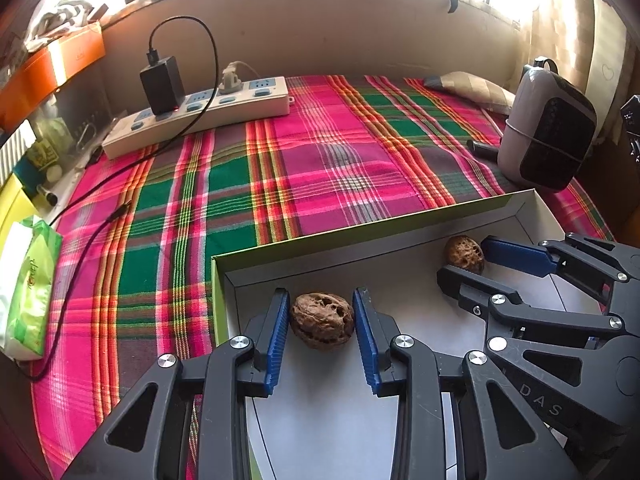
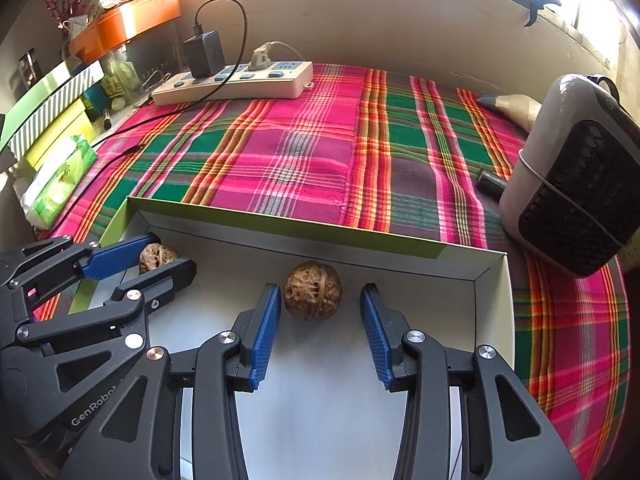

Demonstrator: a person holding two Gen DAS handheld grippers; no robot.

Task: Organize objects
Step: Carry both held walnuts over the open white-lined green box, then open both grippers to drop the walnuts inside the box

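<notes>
Walnuts sit inside the white box (image 1: 532, 216) on the plaid cloth (image 1: 320, 168), one toward each side. The left walnut (image 1: 322, 319) lies between the spread fingers of the left gripper (image 1: 322, 312); the right walnut (image 2: 312, 291) lies between those of the right gripper (image 2: 320, 304), touching the left pad. Both tools are released, holding nothing. These look light, hard and rough-shelled, likely to roll; squeezing across the widest middle should hold best.
</notes>
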